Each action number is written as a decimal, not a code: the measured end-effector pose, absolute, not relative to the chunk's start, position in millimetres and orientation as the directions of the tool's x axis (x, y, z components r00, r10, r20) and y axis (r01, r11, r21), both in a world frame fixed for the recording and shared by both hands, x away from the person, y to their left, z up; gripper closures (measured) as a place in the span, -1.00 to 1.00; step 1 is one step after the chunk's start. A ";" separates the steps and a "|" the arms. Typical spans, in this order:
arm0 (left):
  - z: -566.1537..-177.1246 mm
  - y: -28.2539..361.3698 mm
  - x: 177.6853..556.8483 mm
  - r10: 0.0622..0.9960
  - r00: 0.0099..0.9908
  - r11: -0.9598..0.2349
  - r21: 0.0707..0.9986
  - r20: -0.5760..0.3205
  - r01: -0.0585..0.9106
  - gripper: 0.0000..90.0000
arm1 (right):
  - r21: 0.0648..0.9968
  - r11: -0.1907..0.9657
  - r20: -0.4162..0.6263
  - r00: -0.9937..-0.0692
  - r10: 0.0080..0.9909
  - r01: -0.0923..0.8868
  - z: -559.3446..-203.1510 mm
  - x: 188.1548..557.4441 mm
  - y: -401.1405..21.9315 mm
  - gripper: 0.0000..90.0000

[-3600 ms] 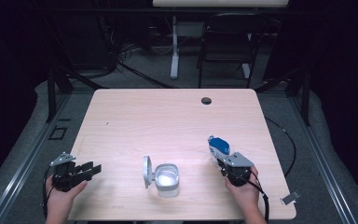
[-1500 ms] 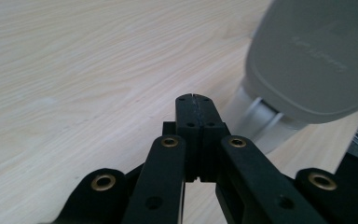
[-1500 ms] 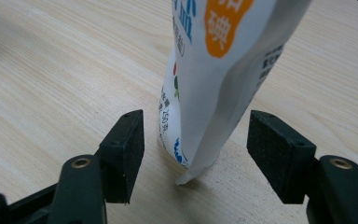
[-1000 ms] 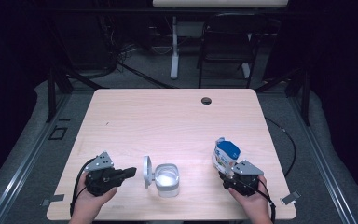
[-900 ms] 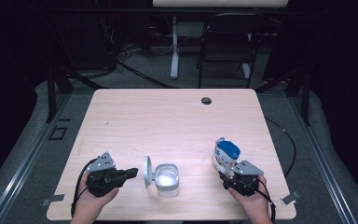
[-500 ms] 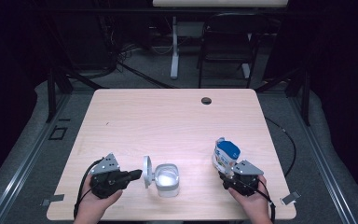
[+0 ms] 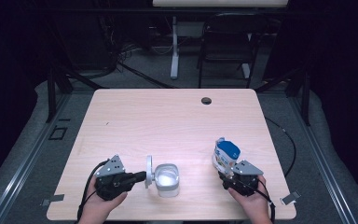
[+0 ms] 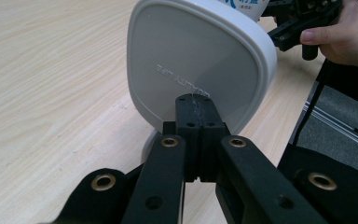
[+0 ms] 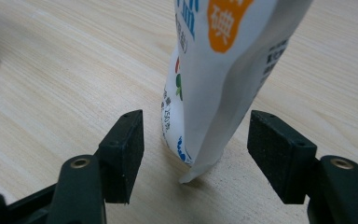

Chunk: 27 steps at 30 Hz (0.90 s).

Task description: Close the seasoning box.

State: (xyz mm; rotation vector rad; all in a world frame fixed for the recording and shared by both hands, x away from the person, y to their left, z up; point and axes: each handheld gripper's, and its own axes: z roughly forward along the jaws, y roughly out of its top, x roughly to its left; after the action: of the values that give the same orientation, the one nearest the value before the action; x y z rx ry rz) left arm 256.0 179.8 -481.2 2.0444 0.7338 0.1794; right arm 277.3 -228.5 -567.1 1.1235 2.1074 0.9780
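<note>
Two tools busy: my left hand-held gripper (image 8: 193, 105), jaws pressed together, nudges the container's raised lid (image 8: 200, 70); right hand-held gripper (image 9: 196, 149) straddles the pouch (image 9: 214, 70), spread. Next, I'd pinch it.

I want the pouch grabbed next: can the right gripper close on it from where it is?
Probably yes. The right gripper has its jaws open on either side of the pouch, which stands upright on the table with nothing between pads and pouch.

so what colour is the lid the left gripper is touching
White lid, plain with faint embossed lettering; the left gripper view shows it best.
</note>
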 end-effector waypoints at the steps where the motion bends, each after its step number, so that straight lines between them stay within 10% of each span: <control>1: -481.1 177.9 255.3 0.557 0.816 -0.399 0.814 -0.151 0.423 1.00 | 0.805 0.382 -0.127 -0.496 0.859 0.454 -567.2 277.2 -228.3 -0.20; 27: -479.5 179.3 253.0 0.555 0.820 -0.404 0.815 -0.143 0.415 1.00 | 0.803 0.394 -0.138 -0.505 0.852 0.447 -566.2 276.0 -226.3 -0.20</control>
State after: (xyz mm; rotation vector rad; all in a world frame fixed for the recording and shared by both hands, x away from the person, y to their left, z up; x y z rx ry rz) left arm 253.0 179.3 -479.5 2.0516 0.7147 0.1857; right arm 276.0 -226.3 -566.2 1.1072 2.1126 0.9775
